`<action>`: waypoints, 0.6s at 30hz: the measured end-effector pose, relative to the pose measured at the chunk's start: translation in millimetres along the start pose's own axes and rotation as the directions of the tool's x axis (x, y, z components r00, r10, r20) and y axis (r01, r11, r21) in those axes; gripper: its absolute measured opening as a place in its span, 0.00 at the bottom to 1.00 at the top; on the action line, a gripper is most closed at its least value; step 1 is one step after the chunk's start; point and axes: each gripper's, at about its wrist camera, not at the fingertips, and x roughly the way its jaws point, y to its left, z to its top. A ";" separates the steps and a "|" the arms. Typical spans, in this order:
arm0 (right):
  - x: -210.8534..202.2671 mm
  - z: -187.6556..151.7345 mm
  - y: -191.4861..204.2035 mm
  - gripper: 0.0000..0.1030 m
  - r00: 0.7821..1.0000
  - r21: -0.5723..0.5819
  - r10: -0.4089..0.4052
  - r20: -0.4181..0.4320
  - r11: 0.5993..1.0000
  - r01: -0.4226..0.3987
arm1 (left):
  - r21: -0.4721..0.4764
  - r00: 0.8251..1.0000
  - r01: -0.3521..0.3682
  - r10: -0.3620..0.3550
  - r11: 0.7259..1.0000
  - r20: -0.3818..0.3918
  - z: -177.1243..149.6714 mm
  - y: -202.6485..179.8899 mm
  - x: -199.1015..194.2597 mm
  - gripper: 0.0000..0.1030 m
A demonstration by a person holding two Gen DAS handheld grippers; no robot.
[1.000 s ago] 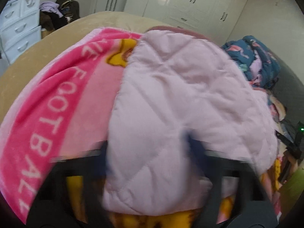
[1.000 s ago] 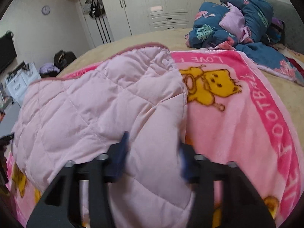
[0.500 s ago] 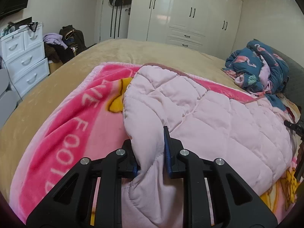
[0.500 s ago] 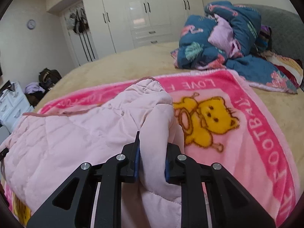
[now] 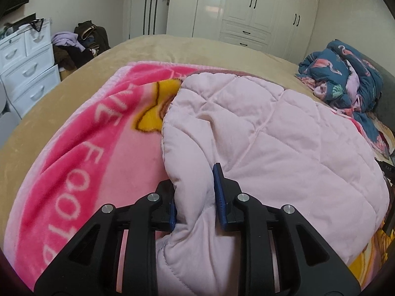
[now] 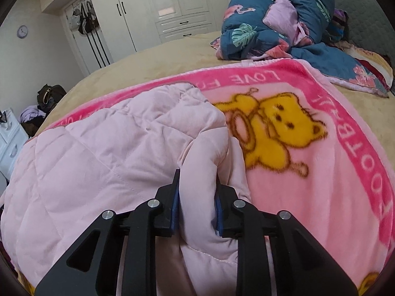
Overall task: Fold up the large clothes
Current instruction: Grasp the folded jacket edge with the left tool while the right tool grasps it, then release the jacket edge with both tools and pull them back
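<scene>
A pale pink quilted garment [image 5: 271,148] lies spread on a bright pink blanket with a yellow bear [image 6: 291,133] on a tan bed [image 5: 172,49]. In the left wrist view my left gripper [image 5: 193,182] pinches a bunched fold at the garment's left edge; its blue pads press the cloth while the jaws are opening slightly. In the right wrist view my right gripper [image 6: 197,182] holds a fold at the right edge of the garment [image 6: 111,160] in the same way, its jaws also easing open with cloth between them.
A heap of blue flamingo-print bedding [image 6: 271,24] sits at the far right of the bed. White drawers [image 5: 27,69] and a pile of clothes [image 5: 79,46] stand left of the bed. White wardrobes [image 5: 246,7] line the far wall.
Both grippers stood open over the garment a second ago; each has since closed on a fold of its edge, and both have moved, with the folds raised between the pads.
</scene>
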 end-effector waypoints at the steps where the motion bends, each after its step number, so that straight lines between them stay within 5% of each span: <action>1: -0.4 -1.7 -0.6 0.23 1.000 0.004 -0.003 -0.002 1.000 0.003 | 0.005 1.000 -0.004 0.004 1.000 -0.001 0.3 -1.1 -1.1 0.17; 7: -15.7 -16.0 -1.4 0.36 0.999 -0.014 -0.036 0.006 0.999 0.036 | 0.023 0.999 -0.045 0.045 0.999 0.000 -1.7 -3.9 -11.1 0.26; 10: -29.6 -20.2 -7.5 0.55 1.000 0.011 -0.027 0.014 1.000 0.027 | 0.025 0.998 -0.062 0.062 0.998 0.004 0.0 -2.4 -17.6 0.45; 12: -42.3 -23.8 -12.2 0.83 0.999 0.042 -0.025 0.030 0.999 0.024 | 0.023 0.997 -0.070 0.070 0.997 0.020 1.6 -2.3 -24.6 0.60; 18: -87.9 -43.1 -18.8 0.95 0.997 0.028 0.007 0.079 1.000 -0.010 | 0.011 0.996 -0.067 0.066 0.998 0.055 8.3 -8.8 -50.9 0.91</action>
